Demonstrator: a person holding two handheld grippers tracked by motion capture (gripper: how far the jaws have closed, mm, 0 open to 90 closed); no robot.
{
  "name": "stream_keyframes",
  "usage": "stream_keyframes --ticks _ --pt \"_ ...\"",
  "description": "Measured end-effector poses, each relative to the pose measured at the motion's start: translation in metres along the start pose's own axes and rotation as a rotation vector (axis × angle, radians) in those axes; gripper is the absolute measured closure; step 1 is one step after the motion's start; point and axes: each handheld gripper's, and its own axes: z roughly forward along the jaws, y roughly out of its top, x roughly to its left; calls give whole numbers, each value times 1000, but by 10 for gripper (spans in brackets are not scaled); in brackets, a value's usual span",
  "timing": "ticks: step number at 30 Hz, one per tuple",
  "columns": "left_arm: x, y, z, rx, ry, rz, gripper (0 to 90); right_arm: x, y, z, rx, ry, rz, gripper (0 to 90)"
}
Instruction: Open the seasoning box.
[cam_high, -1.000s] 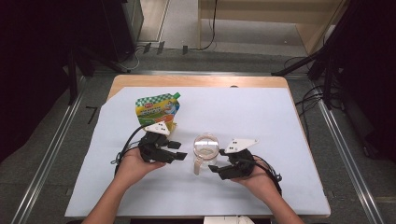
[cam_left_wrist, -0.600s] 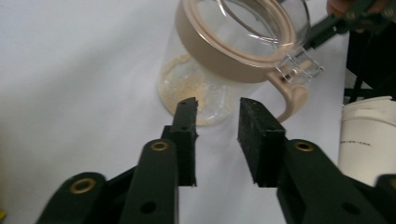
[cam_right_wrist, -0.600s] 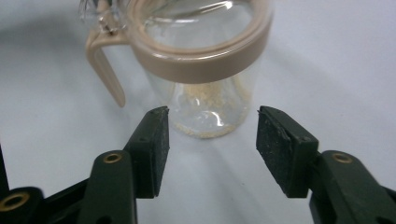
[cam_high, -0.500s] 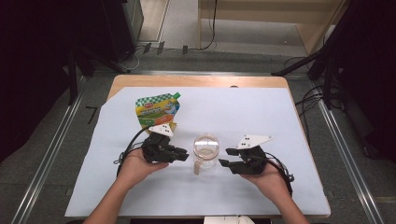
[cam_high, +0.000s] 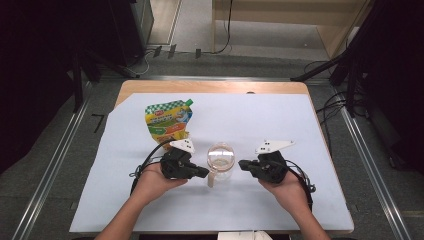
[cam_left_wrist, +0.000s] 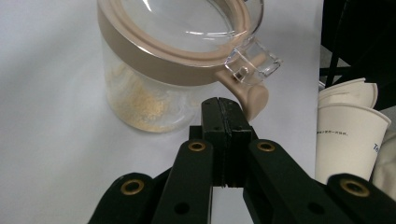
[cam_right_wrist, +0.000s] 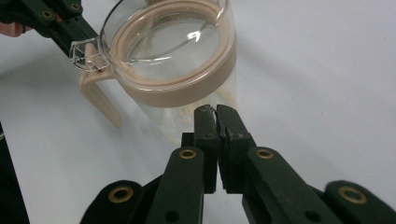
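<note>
So the counter (cam_high: 280, 87) is a wooden top, almost fully covered by a pale sheet (cam_high: 300, 125), with bare wood showing only along the far edge. Sitting on the sheet: a clear jar (cam_high: 220, 161) with a tan lid ring and some yellowish crumbs at the bottom, near the front middle. A green and yellow pouch (cam_high: 168, 119) lies flat further back, left of the jar and well apart from it.

jar (cam_high: 220, 159) btwn left claw (cam_high: 204, 172) & right claw (cam_high: 243, 164), pouch (cam_high: 168, 120) behind-left on table (cam_high: 300, 125)
</note>
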Motion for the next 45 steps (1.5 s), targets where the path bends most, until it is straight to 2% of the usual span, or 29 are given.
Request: stream_keyframes --ticks 8,17,24,27,29,31,34,40,42,45 --pt "-1 1 4 14 4 9 900 -2 0 5 2 20 27 900" --pt "-5 3 10 27 14 26 900 0 1 15 22 17 15 900" --pt "-13 5 15 31 14 40 900 -3 1 18 20 22 29 900" --pt "-20 7 17 0 -15 64 900 2 3 25 30 22 1 900" --pt "-22 8 15 -24 -26 64 900 4 4 27 22 16 -3 900" --pt "-21 8 15 -25 -24 61 900 3 4 28 22 13 -4 900" --pt "-19 8 18 -1 -11 54 900 0 5 29 19 16 5 900" --pt "-17 8 10 -2 -13 52 900 1 5 19 3 26 19 900" --pt "-15 6 4 -1 -4 51 900 5 4 11 1 33 35 900" --pt "-10 4 -7 -12 7 35 899 13 2 3 -13 37 28 900"
